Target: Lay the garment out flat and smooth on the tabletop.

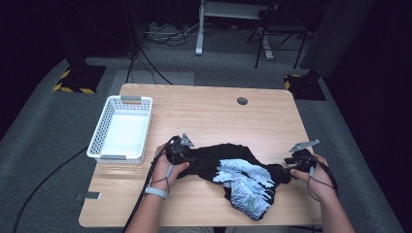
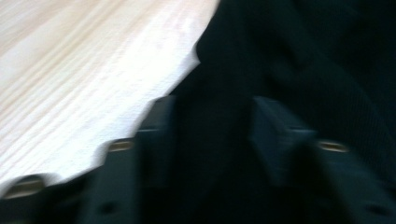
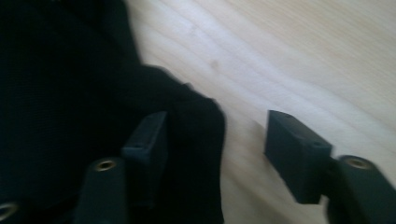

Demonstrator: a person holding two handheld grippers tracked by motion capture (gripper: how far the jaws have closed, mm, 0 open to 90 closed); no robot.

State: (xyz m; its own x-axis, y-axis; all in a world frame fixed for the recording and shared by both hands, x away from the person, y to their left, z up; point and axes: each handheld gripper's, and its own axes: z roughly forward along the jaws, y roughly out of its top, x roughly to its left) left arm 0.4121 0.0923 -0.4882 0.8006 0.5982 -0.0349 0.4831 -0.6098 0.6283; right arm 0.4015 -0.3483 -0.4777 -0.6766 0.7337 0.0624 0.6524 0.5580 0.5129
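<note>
Two grippers, left (image 1: pixel 187 151) and right (image 1: pixel 290 170), sit at opposite ends of a crumpled black printed T-shirt (image 1: pixel 238 177) on the wooden desk (image 1: pixel 204 111). Both jaws stand open, cloth between them but unpinched. The grasping step seems in hand; next, each must close on fabric.

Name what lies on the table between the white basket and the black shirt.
Nothing: in the high view, bare wood of the table separates the white basket from the black shirt, apart from the left tongs at the shirt's near edge.
</note>
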